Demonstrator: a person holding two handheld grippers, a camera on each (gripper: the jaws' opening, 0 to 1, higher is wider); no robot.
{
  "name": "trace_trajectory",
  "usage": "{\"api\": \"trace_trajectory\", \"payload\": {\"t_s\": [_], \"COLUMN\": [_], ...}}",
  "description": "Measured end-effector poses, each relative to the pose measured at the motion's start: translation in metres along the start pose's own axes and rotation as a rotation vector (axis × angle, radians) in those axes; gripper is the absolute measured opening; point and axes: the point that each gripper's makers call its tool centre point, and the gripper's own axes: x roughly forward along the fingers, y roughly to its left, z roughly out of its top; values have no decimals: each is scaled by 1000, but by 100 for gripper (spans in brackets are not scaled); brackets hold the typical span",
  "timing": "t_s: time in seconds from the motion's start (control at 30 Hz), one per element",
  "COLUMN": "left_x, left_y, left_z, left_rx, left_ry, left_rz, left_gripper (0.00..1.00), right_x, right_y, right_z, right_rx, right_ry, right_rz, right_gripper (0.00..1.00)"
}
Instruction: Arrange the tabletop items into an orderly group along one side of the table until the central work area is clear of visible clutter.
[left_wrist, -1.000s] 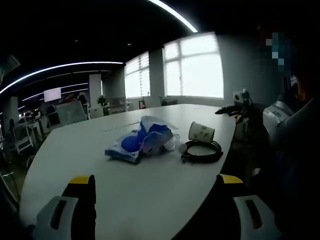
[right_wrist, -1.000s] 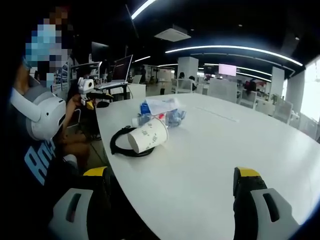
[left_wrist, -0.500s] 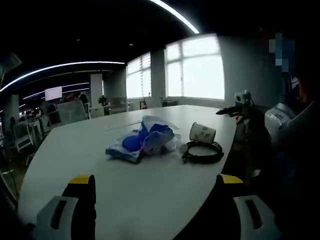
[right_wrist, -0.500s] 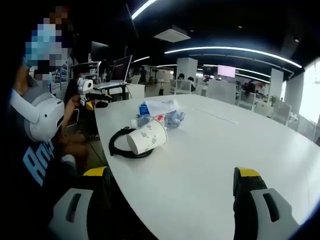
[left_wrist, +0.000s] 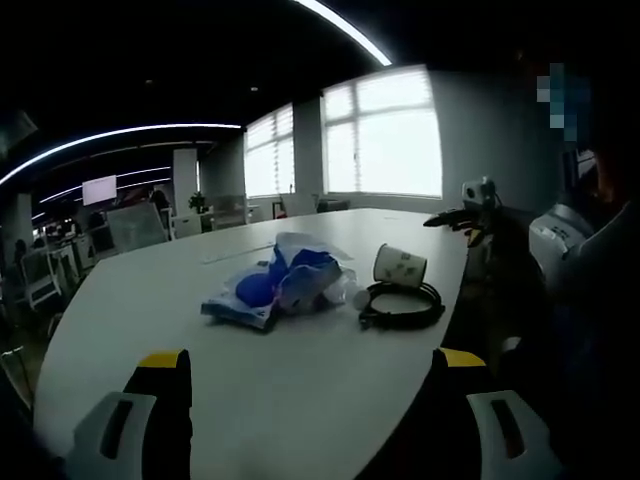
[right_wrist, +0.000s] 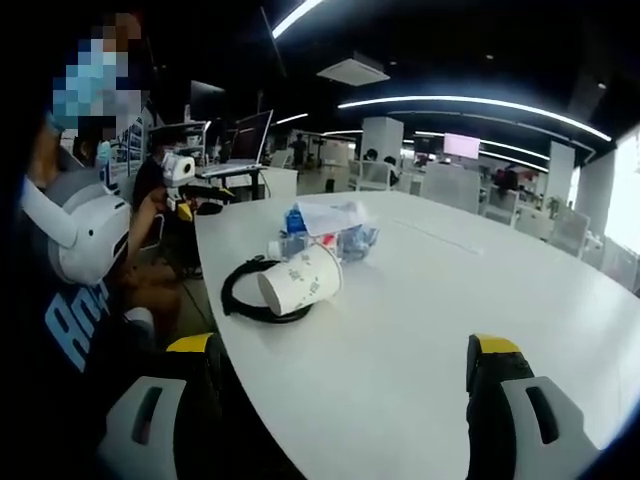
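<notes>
- Lying on its side, the paper cup (right_wrist: 299, 283) is seen touching the black cable coil (right_wrist: 262, 297), plastic bags (left_wrist: 280, 283) just beyond it.
- Both views have shifted slightly; items are unmoved, so nothing is yet arranged.
- Left gripper (left_wrist: 312, 420) and right gripper (right_wrist: 340, 400) are held wide, empty.

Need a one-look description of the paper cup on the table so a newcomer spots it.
On the white oval table, find the small cluster near the edge. The white printed paper cup lies on its side against the coiled black cable, beside the blue-and-clear plastic bags. It is the one pale cylinder.
</notes>
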Motion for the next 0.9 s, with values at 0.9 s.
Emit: {"api": "trace_trajectory", "payload": {"t_s": [0.9], "left_x": [32], "left_y": [-9], "left_z": [21], "left_rx": [17], "left_ry": [-38], "left_rz": [-61], "left_gripper": [95], "right_x": [28], "right_y": [-13], "right_z": [26], "right_rx": [-5], "right_ry": [-71], "right_rz": [-10], "right_gripper": [84]}}
